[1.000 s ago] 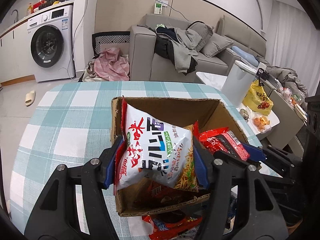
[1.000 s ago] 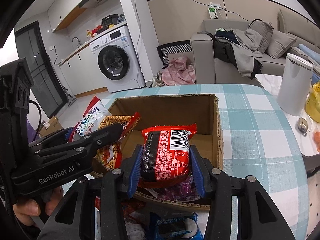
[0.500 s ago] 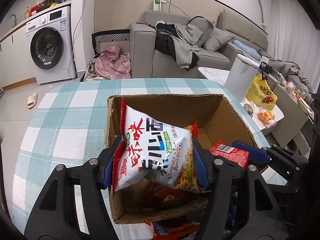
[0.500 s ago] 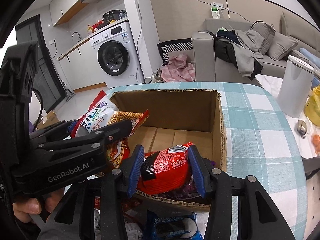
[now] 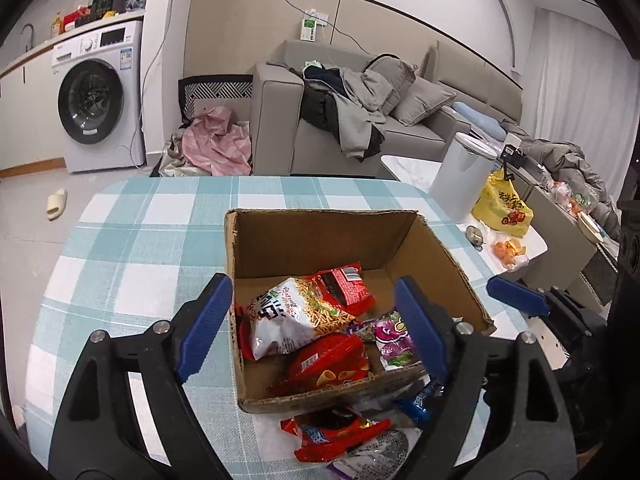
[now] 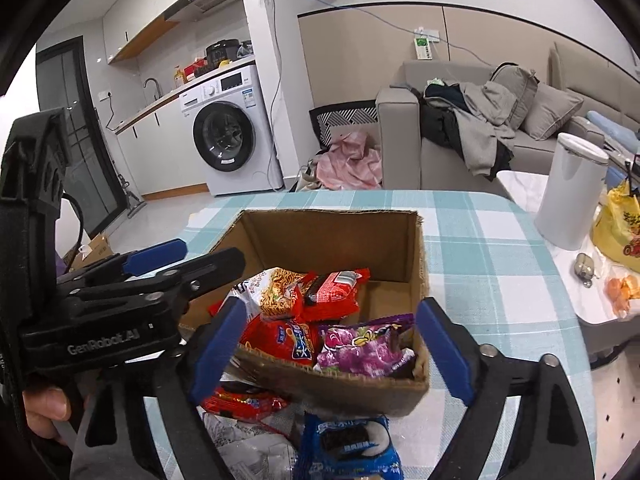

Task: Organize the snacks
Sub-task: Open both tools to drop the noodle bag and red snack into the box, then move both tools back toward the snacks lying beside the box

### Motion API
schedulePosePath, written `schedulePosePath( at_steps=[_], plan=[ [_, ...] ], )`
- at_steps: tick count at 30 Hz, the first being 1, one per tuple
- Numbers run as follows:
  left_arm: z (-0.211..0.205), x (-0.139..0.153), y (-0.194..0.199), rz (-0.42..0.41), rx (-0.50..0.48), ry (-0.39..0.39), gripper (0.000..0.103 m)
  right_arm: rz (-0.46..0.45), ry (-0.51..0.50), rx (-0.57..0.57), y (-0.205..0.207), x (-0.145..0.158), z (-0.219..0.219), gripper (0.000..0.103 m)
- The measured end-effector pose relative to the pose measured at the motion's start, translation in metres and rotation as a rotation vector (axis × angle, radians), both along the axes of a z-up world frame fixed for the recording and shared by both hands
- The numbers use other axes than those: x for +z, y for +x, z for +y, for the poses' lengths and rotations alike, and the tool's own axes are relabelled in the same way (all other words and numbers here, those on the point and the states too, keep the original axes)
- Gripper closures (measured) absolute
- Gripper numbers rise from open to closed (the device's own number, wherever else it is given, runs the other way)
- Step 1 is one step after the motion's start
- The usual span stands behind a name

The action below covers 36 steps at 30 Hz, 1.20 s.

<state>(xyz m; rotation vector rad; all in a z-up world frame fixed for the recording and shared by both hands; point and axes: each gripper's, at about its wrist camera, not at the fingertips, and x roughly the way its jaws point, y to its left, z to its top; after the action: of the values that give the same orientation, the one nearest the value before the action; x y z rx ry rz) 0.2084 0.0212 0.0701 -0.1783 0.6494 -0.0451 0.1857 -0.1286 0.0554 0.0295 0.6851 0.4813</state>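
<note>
Left wrist view: left gripper [image 5: 310, 320] above the near end of the cardboard box [image 5: 320, 236]; fingers spread and opening, pinching nothing. Box sits on the tabletop [image 5: 132, 248], covered in teal-and-white check cloth. Inside the box: white noodle packet [image 5: 296, 316] lying on top, red packet [image 5: 346, 286] just behind it, red chip bag [image 5: 332, 360] and purple packet [image 5: 390, 338] at the near wall. Loose packets on the cloth in front of the box. Room behind: washing machine [image 5: 94, 104] left, grey sofa [image 5: 360, 120] piled with clothes, pink cloth [image 5: 214, 146] on the floor, a slipper [image 5: 56, 204]. White bin [image 5: 460, 176] and yellow bag [image 5: 504, 208] on a side table at right.

Right wrist view: right gripper [image 6: 332, 344] over the box's near wall; fingers spread and opening, nothing between the pads. Blue cookie packet [image 6: 348, 444] on the cloth below. The left gripper's body enters from the left, a hand [image 6: 44, 408] under it. Kitchen counter and sink [image 6: 150, 84] beyond the washing machine.
</note>
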Motion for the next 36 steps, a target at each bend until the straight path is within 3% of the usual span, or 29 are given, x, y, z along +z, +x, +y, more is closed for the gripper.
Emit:
schedulePosePath(
  at_steps=[3, 9, 12, 27, 36],
  plan=[
    [-0.003, 0.006, -0.012, -0.011, 0.002, 0.02, 0.017, 0.0, 0.001, -0.003, -0.004, 0.001, -0.004, 0.002],
    [-0.002, 0.013, -0.036, -0.014, 0.007, 0.023, 0.013, -0.003, 0.007, -0.023, -0.013, 0.002, -0.019, 0.001],
    [-0.002, 0.015, -0.049, -0.022, 0.019, 0.035, 0.002, 0.006, 0.05, -0.016, -0.017, 0.003, -0.031, 0.001],
    [-0.002, 0.001, -0.093, -0.005, 0.044, 0.087, 0.001, -0.013, 0.07, 0.047, -0.051, 0.01, -0.038, 0.0],
    [0.006, -0.011, -0.112, 0.005, 0.076, 0.057, 0.001, -0.001, 0.073, 0.079, -0.069, 0.008, -0.039, 0.0]
  ],
)
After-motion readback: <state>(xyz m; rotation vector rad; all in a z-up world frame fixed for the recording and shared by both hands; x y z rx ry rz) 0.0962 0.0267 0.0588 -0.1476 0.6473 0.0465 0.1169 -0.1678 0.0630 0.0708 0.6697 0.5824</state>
